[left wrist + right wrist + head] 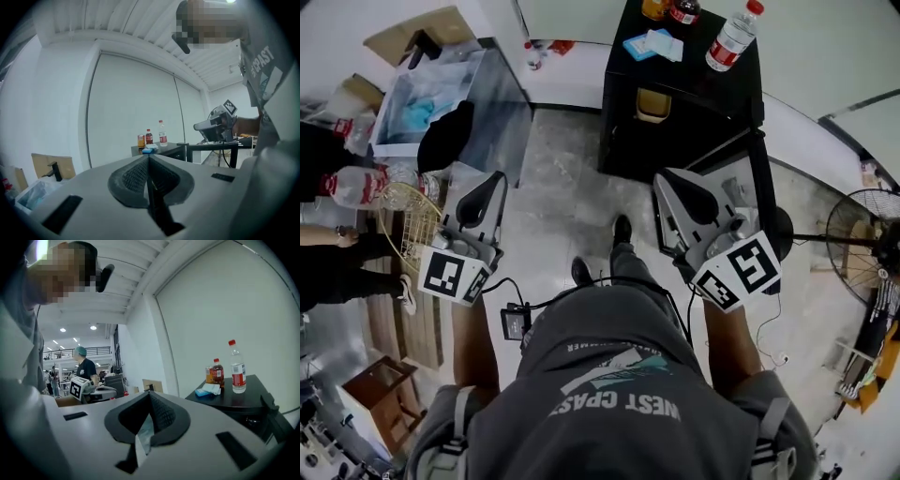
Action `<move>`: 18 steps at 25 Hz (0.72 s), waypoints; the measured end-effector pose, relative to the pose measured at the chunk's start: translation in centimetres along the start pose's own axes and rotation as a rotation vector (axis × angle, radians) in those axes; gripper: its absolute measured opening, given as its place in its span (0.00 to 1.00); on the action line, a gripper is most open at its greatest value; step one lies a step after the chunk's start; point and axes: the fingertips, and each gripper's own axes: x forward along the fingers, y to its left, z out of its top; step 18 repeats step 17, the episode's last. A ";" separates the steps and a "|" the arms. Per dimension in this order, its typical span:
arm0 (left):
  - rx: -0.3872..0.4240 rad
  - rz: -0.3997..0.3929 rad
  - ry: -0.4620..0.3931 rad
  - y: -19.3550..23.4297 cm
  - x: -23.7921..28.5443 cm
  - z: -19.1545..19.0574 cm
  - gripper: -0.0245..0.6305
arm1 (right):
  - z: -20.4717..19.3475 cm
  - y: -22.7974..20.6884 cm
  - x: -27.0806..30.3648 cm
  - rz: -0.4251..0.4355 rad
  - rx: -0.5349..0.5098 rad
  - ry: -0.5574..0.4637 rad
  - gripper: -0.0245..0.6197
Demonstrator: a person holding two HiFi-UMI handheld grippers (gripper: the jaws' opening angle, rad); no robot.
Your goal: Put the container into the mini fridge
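Observation:
A black mini fridge (675, 112) stands in front of me on the floor, its door (748, 164) swung open to the right. A yellowish container (652, 103) shows in its open front. Both grippers hang at waist height, short of the fridge. My left gripper (497, 176) is shut with nothing in it, its jaws meeting in a line in the left gripper view (149, 157). My right gripper (661, 175) is also shut and empty (150, 393). The fridge top appears beyond the jaws in both gripper views (164, 149) (234, 397).
On the fridge stand a water bottle (733, 36), a dark soda bottle (682, 11) and a blue-white packet (654, 44). Left of me are a clear bin (422, 103), a wire basket (408, 220) and a person's arm (323, 234). A fan (867, 230) stands at the right.

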 end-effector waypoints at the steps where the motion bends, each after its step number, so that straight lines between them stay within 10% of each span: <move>1: 0.005 -0.004 -0.006 -0.3 -0.5 0.1 0.06 | 0.5 0.7 -0.8 -0.006 -0.011 -0.013 0.08; 18: 0.052 -0.026 -0.043 -2.0 -1.8 -3.8 0.06 | -2.9 1.3 -6.0 -0.081 -0.038 -0.098 0.08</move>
